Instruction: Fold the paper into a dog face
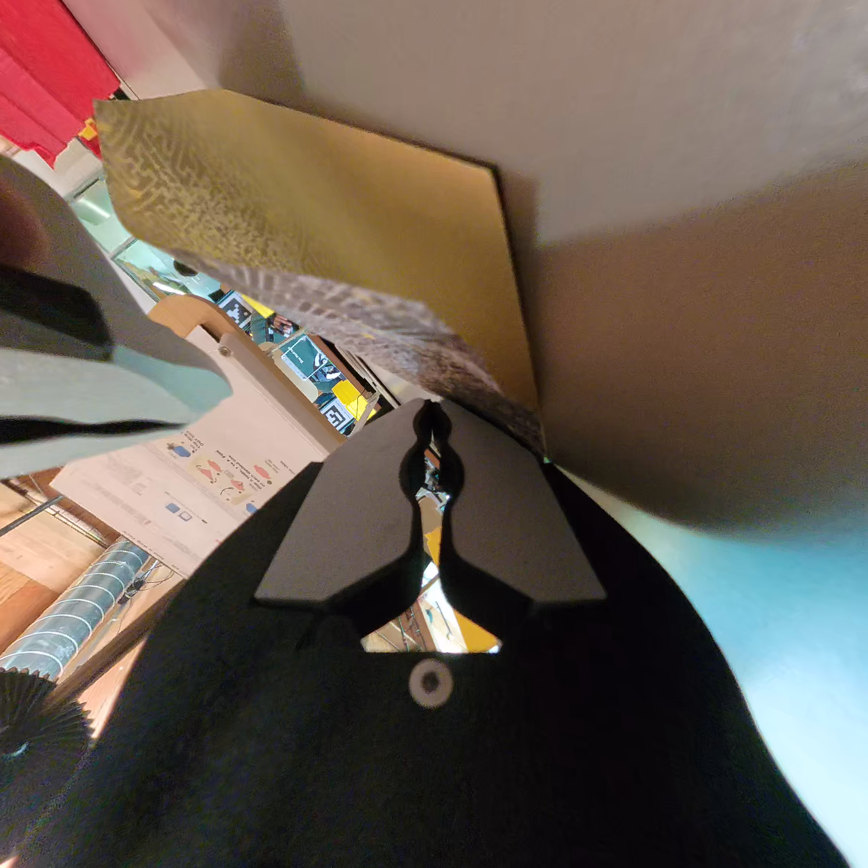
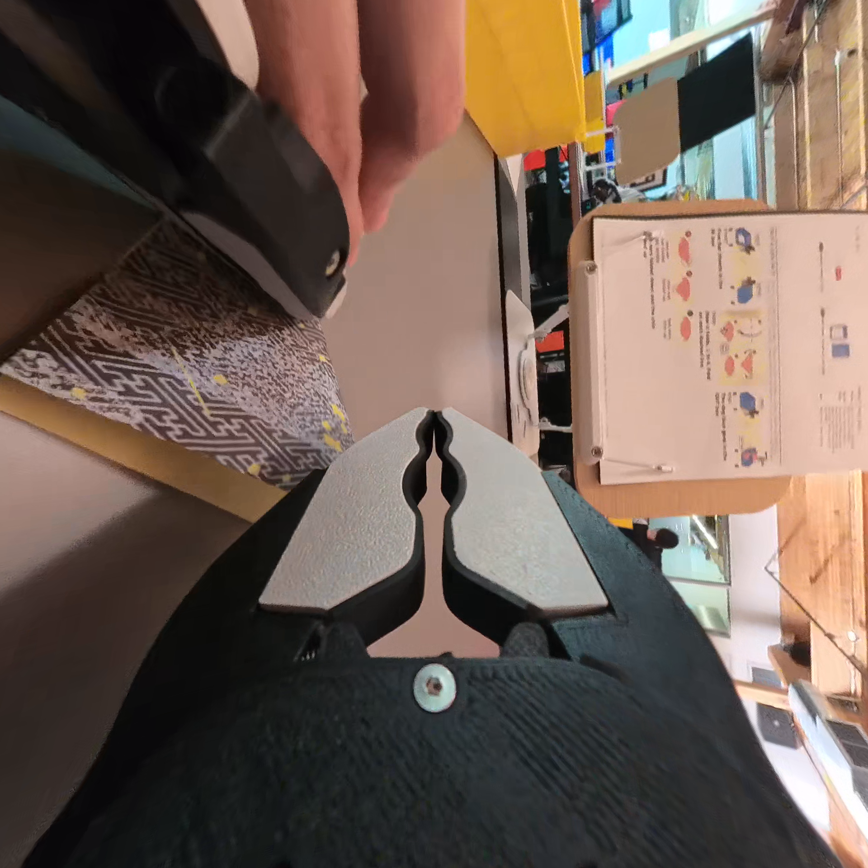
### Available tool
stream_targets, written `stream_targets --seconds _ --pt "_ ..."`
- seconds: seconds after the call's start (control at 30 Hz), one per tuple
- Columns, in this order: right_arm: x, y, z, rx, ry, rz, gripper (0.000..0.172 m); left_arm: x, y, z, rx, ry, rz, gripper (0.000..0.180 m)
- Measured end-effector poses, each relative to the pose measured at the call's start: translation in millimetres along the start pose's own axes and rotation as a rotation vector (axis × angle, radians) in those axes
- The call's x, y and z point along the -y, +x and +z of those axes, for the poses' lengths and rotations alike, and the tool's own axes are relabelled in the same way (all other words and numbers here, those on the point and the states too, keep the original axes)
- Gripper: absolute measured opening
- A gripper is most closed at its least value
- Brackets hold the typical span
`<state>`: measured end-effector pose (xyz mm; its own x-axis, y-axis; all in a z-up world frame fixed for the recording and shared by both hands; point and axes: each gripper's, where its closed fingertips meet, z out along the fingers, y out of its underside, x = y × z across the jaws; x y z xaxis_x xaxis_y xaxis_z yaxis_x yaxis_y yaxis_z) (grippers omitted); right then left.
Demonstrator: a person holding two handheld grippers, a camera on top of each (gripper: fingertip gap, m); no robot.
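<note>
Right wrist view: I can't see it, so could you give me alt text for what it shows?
A handheld gripper with pale grey fingers, tips closed together on nothing, hovers over a beige table. To its left lies patterned black-and-white paper with a gold underside, pressed down by the other gripper in a person's hand. An instruction sheet stands behind.

Pale bench (image 2: 422,305) surface, evenly lit. Wooden board (image 2: 681,493) carrying a printed sheet (image 2: 704,352) stands beyond its edge. Yellow bin (image 2: 521,70) nearby. Wood flooring (image 1: 28,563); ribbed duct (image 1: 80,606).
</note>
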<state>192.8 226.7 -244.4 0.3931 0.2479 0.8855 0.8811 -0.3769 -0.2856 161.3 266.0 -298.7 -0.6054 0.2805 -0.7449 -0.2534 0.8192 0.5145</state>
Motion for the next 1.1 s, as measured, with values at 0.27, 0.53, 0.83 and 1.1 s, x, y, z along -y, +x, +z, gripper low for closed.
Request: stream_targets --seconds 0.27,0.53,0.83,1.1 --pt "-3 -31 18 0.202 -0.004 -0.079 0.0 1 0 -1 0.003 0.011 0.019 0.0" --pt "-19 -50 21 0.263 -0.076 -0.176 0.0 3 1 -1 -0.013 0.028 0.06 0.0" --pt "-22 -49 20 0.219 -0.033 -0.181 0.0 4 0 -2 -0.005 0.043 0.072 0.0" --pt "-58 -45 4 0.227 -0.06 -0.044 0.0 4 1 -2 0.0 0.062 0.054 0.0"
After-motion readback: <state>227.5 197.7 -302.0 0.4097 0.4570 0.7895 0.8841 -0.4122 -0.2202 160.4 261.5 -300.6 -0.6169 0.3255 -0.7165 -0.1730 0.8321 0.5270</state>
